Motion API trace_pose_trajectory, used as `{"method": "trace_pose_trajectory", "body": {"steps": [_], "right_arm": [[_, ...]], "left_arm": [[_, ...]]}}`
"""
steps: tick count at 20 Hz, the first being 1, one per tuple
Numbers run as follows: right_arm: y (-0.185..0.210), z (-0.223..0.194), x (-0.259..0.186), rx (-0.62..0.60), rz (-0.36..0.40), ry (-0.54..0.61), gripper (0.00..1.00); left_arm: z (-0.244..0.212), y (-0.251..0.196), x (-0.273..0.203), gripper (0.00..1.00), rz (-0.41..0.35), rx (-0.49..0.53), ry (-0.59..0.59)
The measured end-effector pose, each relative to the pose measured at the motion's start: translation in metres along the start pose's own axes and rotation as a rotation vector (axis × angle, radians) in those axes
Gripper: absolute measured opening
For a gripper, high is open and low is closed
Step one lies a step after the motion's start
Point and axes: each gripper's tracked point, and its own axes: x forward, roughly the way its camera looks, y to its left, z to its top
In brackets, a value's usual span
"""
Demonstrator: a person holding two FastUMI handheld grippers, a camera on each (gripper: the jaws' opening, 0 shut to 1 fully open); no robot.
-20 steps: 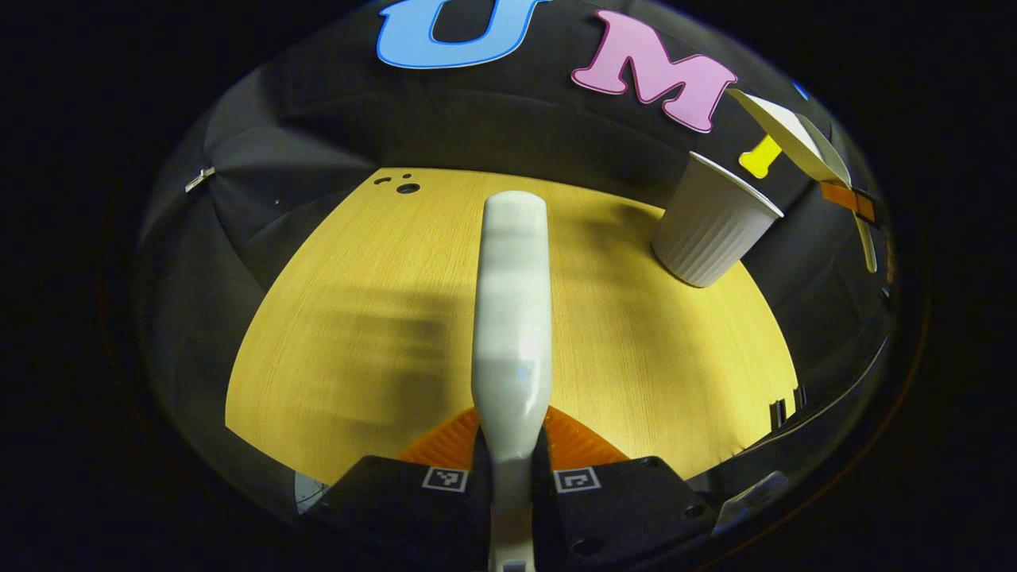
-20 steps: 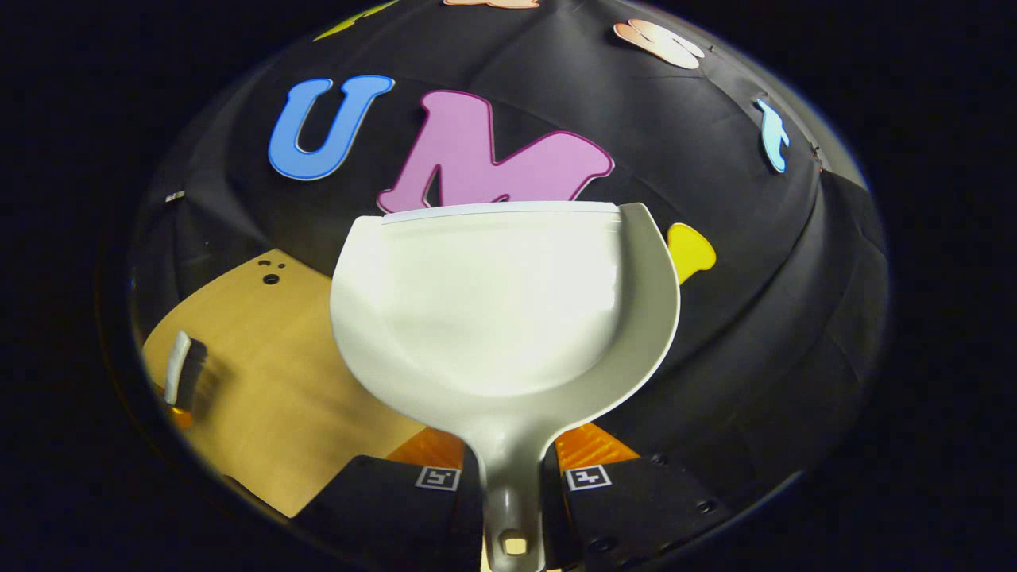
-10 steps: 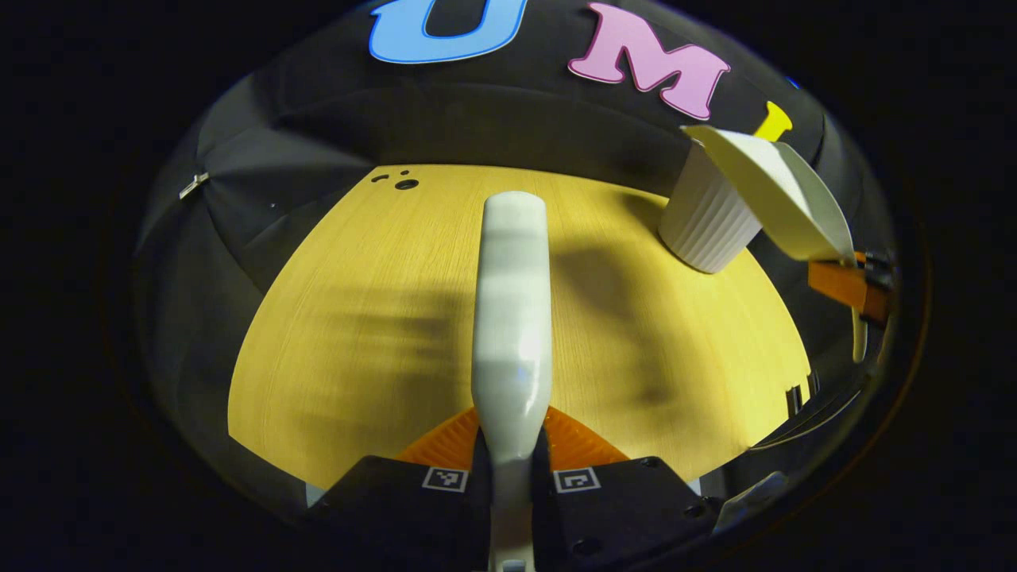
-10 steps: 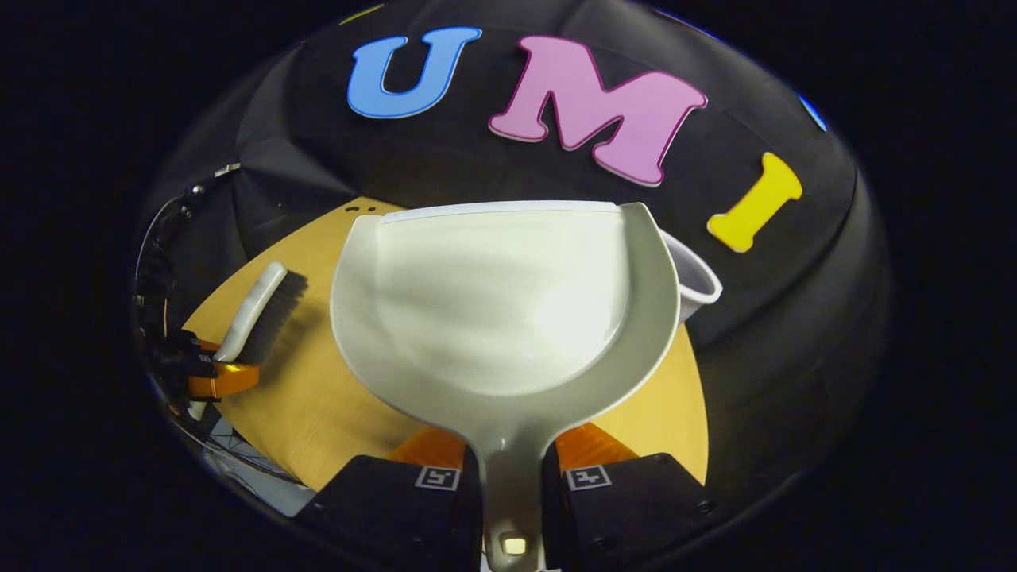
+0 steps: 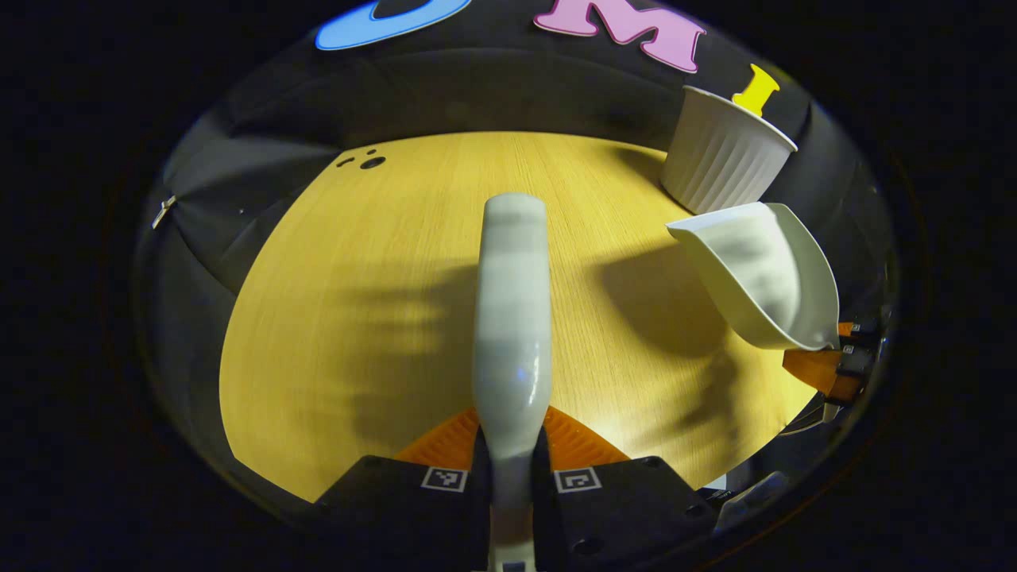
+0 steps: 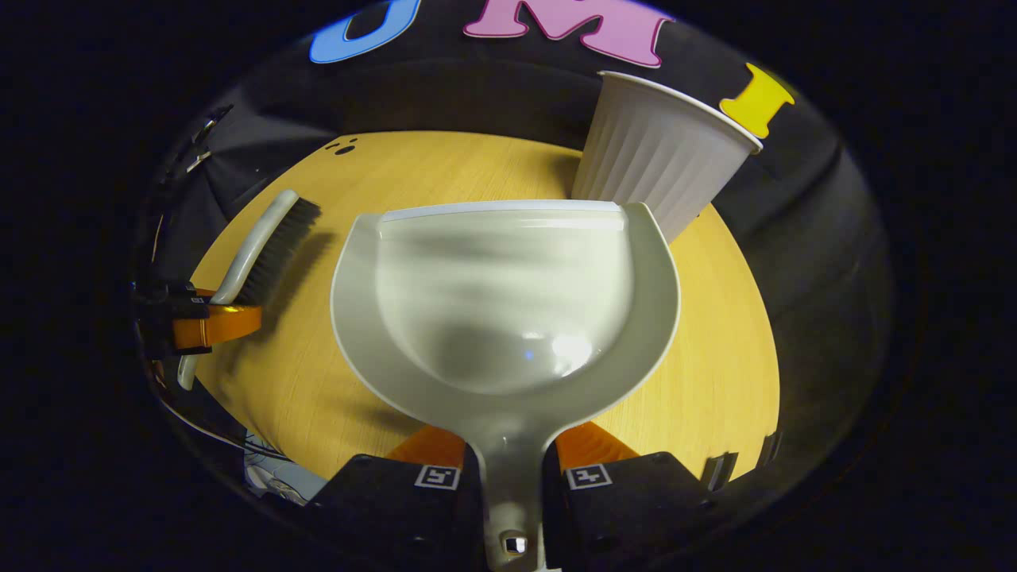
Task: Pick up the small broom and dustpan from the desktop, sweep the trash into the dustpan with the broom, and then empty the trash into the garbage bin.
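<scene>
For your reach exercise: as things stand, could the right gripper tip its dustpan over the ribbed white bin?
Probably yes: the right gripper holds the dustpan, and nothing stands between its lip and the ribbed white bin.

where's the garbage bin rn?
The garbage bin stands on the desk's far right edge, just beyond the dustpan in the right gripper view.

A round wooden tabletop is lying under warm light, its grain running away from the camera. Near its far edge a few small dark holes are showing — possibly cable openings, too small to tell. Soft shadows are falling across the wood — nothing more is resting there.
</scene>
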Motion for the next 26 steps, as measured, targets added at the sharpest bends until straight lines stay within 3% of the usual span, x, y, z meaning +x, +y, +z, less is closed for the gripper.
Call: {"method": "trace_pose_trajectory", "body": {"steps": [2, 3, 4, 10, 11, 12, 13, 14, 16, 17, 18, 19, 20, 21, 22, 23, 24, 25, 26], "right_arm": [[-0.003, -0.011, 0.010, 0.025, -0.005, 0.035, 0.33], [-0.003, -0.015, 0.016, 0.040, -0.005, 0.052, 0.38], [-0.005, -0.019, 0.022, 0.056, -0.006, 0.068, 0.34], [-0.008, -0.033, 0.035, 0.125, 0.026, 0.158, 0.34], [-0.009, -0.037, 0.037, 0.127, 0.031, 0.171, 0.29], [-0.008, -0.038, 0.038, 0.131, 0.039, 0.184, 0.34], [-0.007, -0.039, 0.039, 0.139, 0.051, 0.199, 0.30], [-0.005, -0.038, 0.043, 0.147, 0.058, 0.206, 0.35], [-0.004, -0.038, 0.044, 0.127, 0.071, 0.220, 0.31], [-0.002, -0.036, 0.044, 0.121, 0.089, 0.221, 0.37], [0.000, -0.035, 0.042, 0.122, 0.103, 0.224, 0.42], [0.003, -0.035, 0.040, 0.125, 0.117, 0.230, 0.40], [0.003, -0.032, 0.038, 0.127, 0.127, 0.232, 0.41], [0.001, -0.030, 0.037, 0.129, 0.128, 0.227, 0.49], [0.000, -0.027, 0.035, 0.130, 0.130, 0.216, 0.42], [0.002, -0.021, 0.032, 0.130, 0.138, 0.202, 0.46], [0.001, -0.015, 0.029, 0.124, 0.138, 0.189, 0.54], [-0.002, -0.012, 0.027, 0.113, 0.132, 0.172, 0.74], [-0.006, -0.009, 0.022, 0.102, 0.121, 0.156, 0.81]], "left_arm": [[0.004, -0.003, 0.007, 0.25, 0.013, 0.021, 0.021], [0.006, -0.004, 0.012, 0.26, 0.023, 0.030, 0.030], [0.006, -0.004, 0.018, 0.26, 0.032, 0.038, 0.040], [0.001, -0.001, 0.041, 0.25, 0.067, 0.015, 0.103], [0.002, 0.000, 0.041, 0.27, 0.081, 0.019, 0.100], [0.002, 0.000, 0.041, 0.26, 0.090, 0.026, 0.102], [0.002, -0.001, 0.040, 0.28, 0.100, 0.036, 0.108], [0.002, -0.001, 0.039, 0.28, 0.111, 0.044, 0.116], [0.003, -0.001, 0.037, 0.29, 0.140, 0.073, 0.130], [0.004, -0.001, 0.036, 0.30, 0.149, 0.085, 0.133], [0.005, -0.002, 0.035, 0.23, 0.151, 0.093, 0.129], [0.006, -0.005, 0.033, 0.33, 0.150, 0.095, 0.126], [0.008, -0.006, 0.030, 0.35, 0.152, 0.094, 0.112], [0.014, -0.010, 0.026, 0.43, 0.137, 0.087, 0.084], [0.019, -0.013, 0.020, 0.51, 0.131, 0.079, 0.052], [0.023, -0.014, 0.014, 0.67, 0.126, 0.070, 0.024], [0.021, -0.015, 0.011, 0.83, 0.120, 0.064, 0.001], [0.031, -0.019, 0.000, 1.00, 0.114, 0.049, -0.021], [0.034, -0.019, -0.009, 0.98, 0.113, 0.036, -0.042]]}}
